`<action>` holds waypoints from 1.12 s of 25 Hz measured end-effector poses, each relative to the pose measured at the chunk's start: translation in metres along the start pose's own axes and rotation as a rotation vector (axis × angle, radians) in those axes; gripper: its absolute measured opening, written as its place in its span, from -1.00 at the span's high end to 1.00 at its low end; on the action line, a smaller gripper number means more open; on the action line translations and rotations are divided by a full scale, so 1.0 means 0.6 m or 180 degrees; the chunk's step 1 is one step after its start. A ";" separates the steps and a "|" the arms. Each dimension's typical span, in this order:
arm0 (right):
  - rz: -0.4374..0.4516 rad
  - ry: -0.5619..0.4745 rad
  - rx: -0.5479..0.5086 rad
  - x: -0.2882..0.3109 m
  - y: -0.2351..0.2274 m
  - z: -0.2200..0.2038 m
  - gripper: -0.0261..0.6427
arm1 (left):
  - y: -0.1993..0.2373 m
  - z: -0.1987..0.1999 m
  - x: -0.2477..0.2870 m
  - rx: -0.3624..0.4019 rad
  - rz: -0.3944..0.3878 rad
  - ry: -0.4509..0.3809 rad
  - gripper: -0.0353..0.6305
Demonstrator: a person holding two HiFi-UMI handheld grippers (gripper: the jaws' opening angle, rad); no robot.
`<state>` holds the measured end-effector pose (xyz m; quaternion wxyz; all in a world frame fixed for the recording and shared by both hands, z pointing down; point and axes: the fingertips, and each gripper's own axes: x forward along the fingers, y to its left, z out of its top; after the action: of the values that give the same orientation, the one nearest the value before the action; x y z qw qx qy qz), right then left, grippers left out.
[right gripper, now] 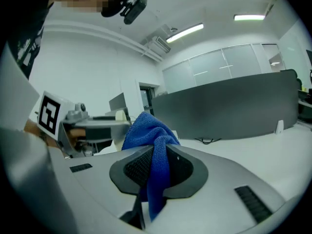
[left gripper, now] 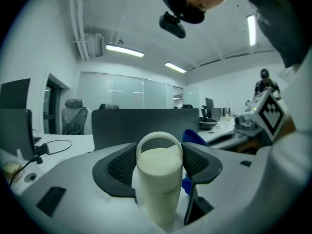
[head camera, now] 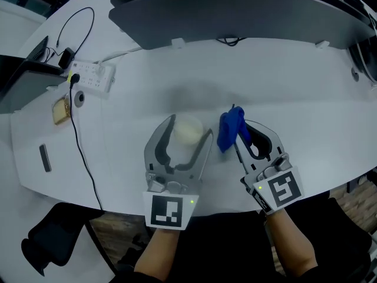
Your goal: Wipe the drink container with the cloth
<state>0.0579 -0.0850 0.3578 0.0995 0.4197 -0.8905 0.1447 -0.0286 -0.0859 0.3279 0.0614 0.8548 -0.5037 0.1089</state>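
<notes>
Probably an open-plan office: white desk, grey divider screen, glass wall, office chair.

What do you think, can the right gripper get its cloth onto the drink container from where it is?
Probably yes: the right gripper holds the blue cloth close beside the drink container. A jaw of the left gripper covers part of its wall on that side, though.
</notes>
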 end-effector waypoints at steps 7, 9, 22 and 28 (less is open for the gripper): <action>0.0576 -0.0528 -0.0132 -0.012 0.055 0.108 0.78 | -0.032 -0.002 -0.013 0.0534 -0.1689 -0.0179 0.05; 0.0744 -0.0572 -0.0120 -0.002 0.064 0.106 0.78 | -0.031 0.004 -0.010 0.0507 -0.1968 -0.0210 0.05; 0.0198 0.0582 0.0080 0.116 0.010 -0.132 0.79 | -0.041 0.011 -0.007 0.0160 -0.2459 -0.0470 0.05; -0.0007 0.1004 -0.1188 0.122 0.013 -0.136 0.79 | -0.031 0.011 -0.006 0.0124 -0.2119 -0.0408 0.01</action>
<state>0.0101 -0.1049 0.4551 0.3134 0.3672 -0.8748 0.0412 -0.0132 -0.0753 0.3207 0.0455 0.9784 -0.1977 0.0386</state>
